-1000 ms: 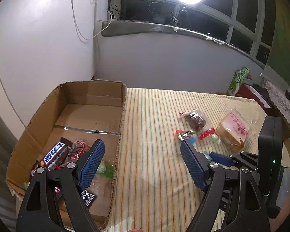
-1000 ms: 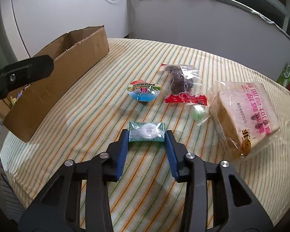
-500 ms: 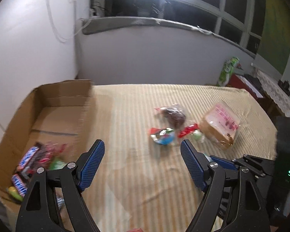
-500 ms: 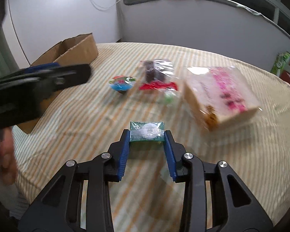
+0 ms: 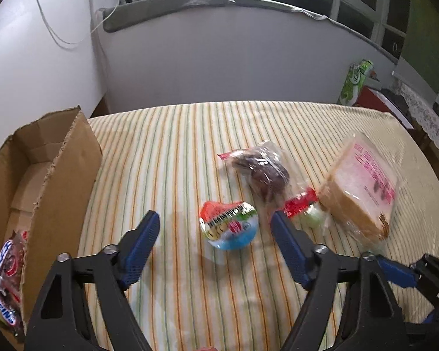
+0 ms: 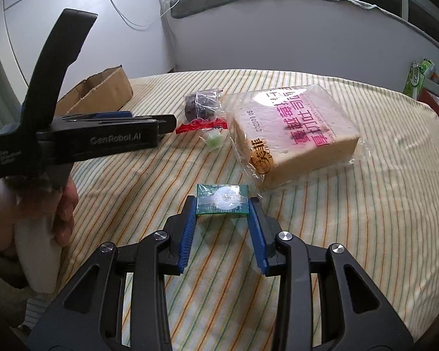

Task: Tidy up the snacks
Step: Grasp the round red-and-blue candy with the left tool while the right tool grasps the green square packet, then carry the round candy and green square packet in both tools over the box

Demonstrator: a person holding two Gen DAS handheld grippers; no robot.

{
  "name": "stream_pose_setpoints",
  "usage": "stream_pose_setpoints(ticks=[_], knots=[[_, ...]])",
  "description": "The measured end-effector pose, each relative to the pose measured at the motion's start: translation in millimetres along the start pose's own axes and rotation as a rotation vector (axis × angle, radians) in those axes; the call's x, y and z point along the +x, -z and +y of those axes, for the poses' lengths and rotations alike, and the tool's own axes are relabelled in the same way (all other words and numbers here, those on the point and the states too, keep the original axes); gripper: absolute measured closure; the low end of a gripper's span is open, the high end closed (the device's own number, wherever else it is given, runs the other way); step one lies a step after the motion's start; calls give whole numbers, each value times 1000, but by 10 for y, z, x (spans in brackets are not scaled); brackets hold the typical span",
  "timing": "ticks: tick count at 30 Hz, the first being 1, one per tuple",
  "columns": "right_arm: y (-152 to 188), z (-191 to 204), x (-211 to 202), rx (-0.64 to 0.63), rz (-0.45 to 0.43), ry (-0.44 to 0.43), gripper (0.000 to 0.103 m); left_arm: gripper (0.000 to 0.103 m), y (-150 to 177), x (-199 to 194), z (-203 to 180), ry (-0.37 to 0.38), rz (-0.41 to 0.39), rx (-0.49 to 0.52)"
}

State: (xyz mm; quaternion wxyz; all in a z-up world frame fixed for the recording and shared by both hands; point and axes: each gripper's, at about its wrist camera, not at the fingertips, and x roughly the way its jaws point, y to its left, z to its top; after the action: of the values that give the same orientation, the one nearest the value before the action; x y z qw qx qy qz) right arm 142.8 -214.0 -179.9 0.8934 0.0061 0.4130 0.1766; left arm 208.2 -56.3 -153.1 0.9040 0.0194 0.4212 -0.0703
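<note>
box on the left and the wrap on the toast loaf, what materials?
Brown open-topped box: looks like plain matte corrugated cardboard, ragged torn top edge. Wrap on the square sliced toast loaf: apparently thin clear glossy plastic film, crinkled, glare patches, bread showing through, pink print.

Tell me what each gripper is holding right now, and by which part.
The right gripper holds the green packet by its two short ends. The left gripper, its fingers closing, holds nothing; the jelly cup sits untouched between them.

Indoor light, dim-ish; fisheye warp at edges; slight motion blur, soft shadows.
</note>
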Motion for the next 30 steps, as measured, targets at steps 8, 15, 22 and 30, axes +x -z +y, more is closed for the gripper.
stream_pose_setpoints(ticks=[8, 15, 22, 30], knots=[[-5, 2, -18, 6, -4, 7, 67, 77, 40, 54, -1, 36, 16, 3], [-55, 60, -119, 0, -26, 26, 67, 78, 64, -124, 96, 48, -18, -7], [-134, 116, -394, -5, -76, 60, 67, 78, 92, -508, 119, 67, -74, -1], [-195, 220, -757, -17, -140, 93, 67, 78, 151, -985, 161, 94, -144, -9]])
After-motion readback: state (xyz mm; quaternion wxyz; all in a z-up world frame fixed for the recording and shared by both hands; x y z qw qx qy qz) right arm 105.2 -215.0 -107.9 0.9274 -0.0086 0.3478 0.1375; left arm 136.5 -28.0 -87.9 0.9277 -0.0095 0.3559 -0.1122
